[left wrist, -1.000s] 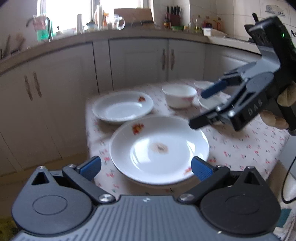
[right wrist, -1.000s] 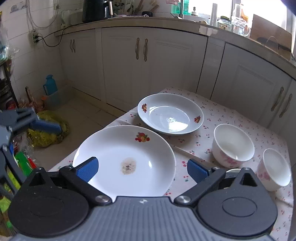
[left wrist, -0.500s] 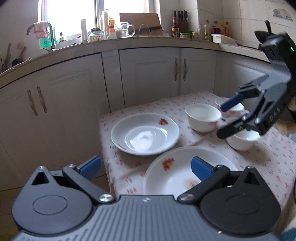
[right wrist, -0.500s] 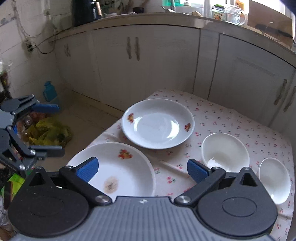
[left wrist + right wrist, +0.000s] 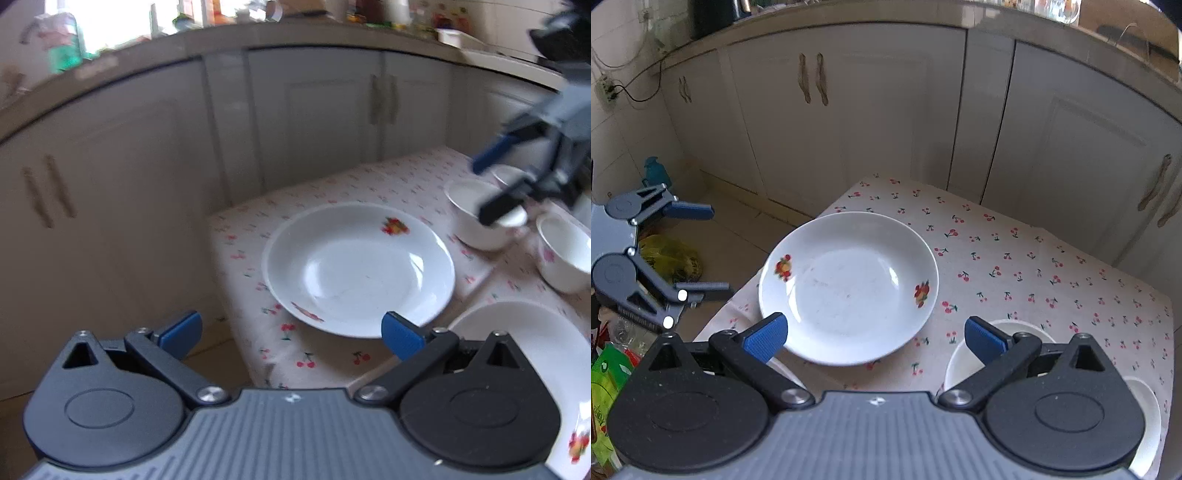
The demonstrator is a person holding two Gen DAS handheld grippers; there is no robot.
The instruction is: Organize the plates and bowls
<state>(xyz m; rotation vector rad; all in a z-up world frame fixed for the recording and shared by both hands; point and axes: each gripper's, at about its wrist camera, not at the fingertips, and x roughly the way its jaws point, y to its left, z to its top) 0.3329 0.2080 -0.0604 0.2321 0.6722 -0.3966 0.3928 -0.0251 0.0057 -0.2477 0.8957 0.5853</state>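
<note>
A small white plate (image 5: 358,269) with fruit decals lies on the cherry-print tablecloth (image 5: 332,184), just ahead of my left gripper (image 5: 290,332), which is open and empty. A larger plate (image 5: 535,339) shows at the lower right. Two white bowls (image 5: 476,221) (image 5: 565,251) stand to the right, with my right gripper (image 5: 480,192) hovering open over the nearer one. In the right wrist view the same small plate (image 5: 849,284) sits in front of my open right gripper (image 5: 875,336). A bowl (image 5: 956,354) is partly hidden behind its right finger. The left gripper (image 5: 716,249) hangs off the table's left edge.
Grey kitchen cabinets (image 5: 886,110) close in behind the table. The table's left edge (image 5: 229,280) drops to the floor. A yellow-green bag (image 5: 672,254), a teal bottle (image 5: 655,171) and green packaging (image 5: 605,373) lie on the floor at the left.
Both views have swung from the large plate to the small one, which now sits centred ahead of each gripper. The left gripper has moved left, off the table's edge. Both grippers stay open.
</note>
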